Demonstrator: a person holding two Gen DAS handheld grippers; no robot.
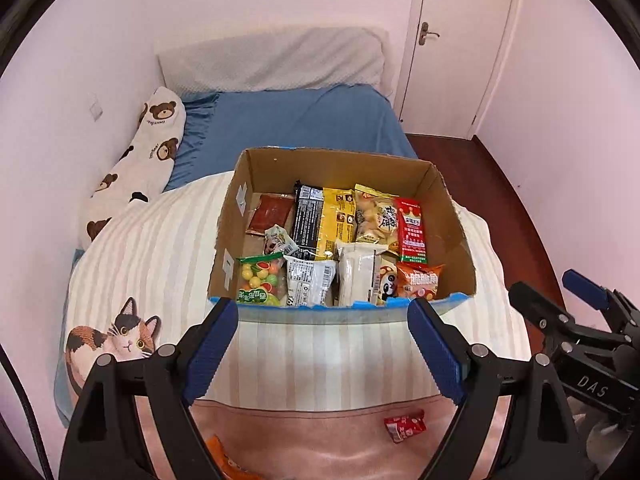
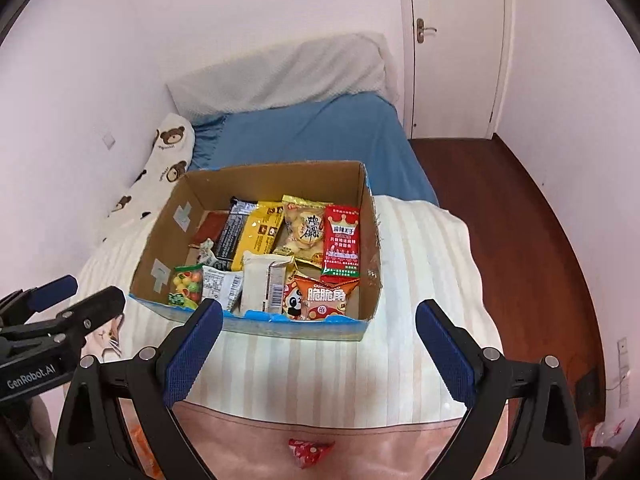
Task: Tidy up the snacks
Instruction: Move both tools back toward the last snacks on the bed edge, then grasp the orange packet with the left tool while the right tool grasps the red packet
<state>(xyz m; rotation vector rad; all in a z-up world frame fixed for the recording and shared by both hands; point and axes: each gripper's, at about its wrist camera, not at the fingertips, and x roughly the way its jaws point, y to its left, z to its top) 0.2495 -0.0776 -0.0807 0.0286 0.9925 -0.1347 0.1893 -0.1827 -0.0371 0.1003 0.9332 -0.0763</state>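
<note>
An open cardboard box [image 1: 256, 168] [image 2: 200, 184] with a blue-taped front rim sits on the striped blanket and holds several snack packs: a fruit-candy bag [image 1: 258, 280] [image 2: 186, 284], a black pack, a yellow pack, a tall red pack [image 1: 412, 230] [image 2: 340, 240] and an orange panda bag [image 1: 420, 282] [image 2: 320, 298]. A small red snack packet [image 1: 405, 426] [image 2: 310, 450] lies loose on the pink cloth in front. An orange packet [image 1: 228, 460] lies at the lower left. My left gripper [image 1: 323, 314] is open and empty, short of the box. My right gripper [image 2: 320, 316] is open and empty.
The striped blanket [image 1: 320, 352] with a cat print [image 1: 116, 340] covers the bed's near end. A bear-print pillow [image 1: 140, 164] lies along the left wall. The blue sheet [image 1: 304, 120], a door [image 1: 460, 40] and a dark wood floor [image 2: 520, 220] lie beyond.
</note>
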